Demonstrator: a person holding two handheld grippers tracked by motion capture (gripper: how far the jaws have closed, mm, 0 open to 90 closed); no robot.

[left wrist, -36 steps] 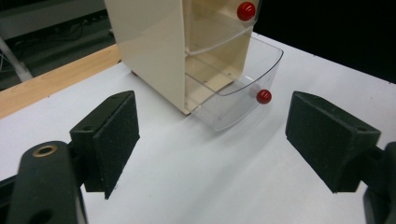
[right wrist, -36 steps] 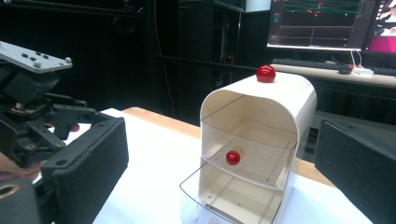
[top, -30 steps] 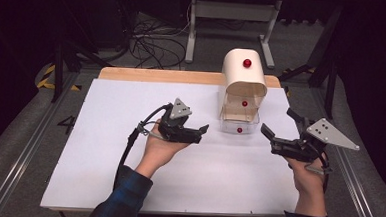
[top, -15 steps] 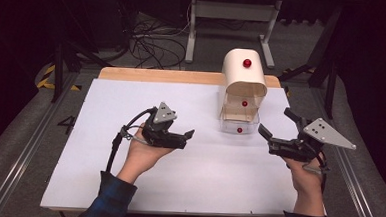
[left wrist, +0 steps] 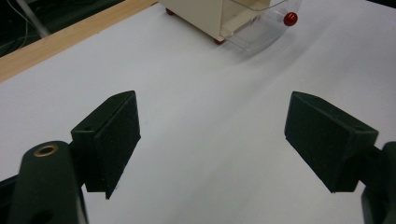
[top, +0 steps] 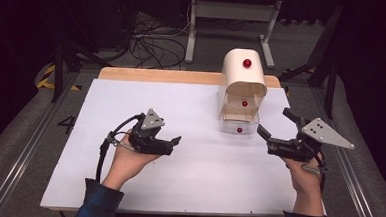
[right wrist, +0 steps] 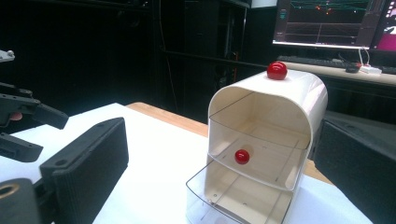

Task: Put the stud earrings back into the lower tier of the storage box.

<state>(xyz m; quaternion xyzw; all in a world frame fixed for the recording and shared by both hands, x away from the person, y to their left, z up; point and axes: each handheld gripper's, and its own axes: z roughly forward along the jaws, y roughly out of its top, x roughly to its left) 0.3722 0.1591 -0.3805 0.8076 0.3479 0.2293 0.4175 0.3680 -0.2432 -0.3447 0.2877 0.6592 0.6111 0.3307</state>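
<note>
1. The table (top: 131, 100) has a white top with a strip of bare wood along its far edge, and it carries everything else.
2. The small cream drawer cabinet (top: 244, 83) stands at the far right part of the white top, close to the wooden strip. It has a rounded roof, and its open front faces the person.
3. The lower clear drawer (top: 238, 126) of the cabinet is pulled out toward the person. In the right gripper view I see nothing inside it. The upper drawer (right wrist: 259, 156) sits pushed in.
4. The right gripper (top: 272, 127) is held above the table just right of the pulled-out drawer, near it but apart. Its jaws stand wide and hold nothing.
5. The left gripper (top: 175, 143) is over the middle of the white top, well apart from the cabinet and pointing toward it. Its jaws are also wide and empty, as the left gripper view shows.
6. The red knobs are the smallest things: one on the roof (top: 247, 63), one on the upper drawer front (top: 244, 103), one on the lower drawer front (top: 239, 130).
</note>
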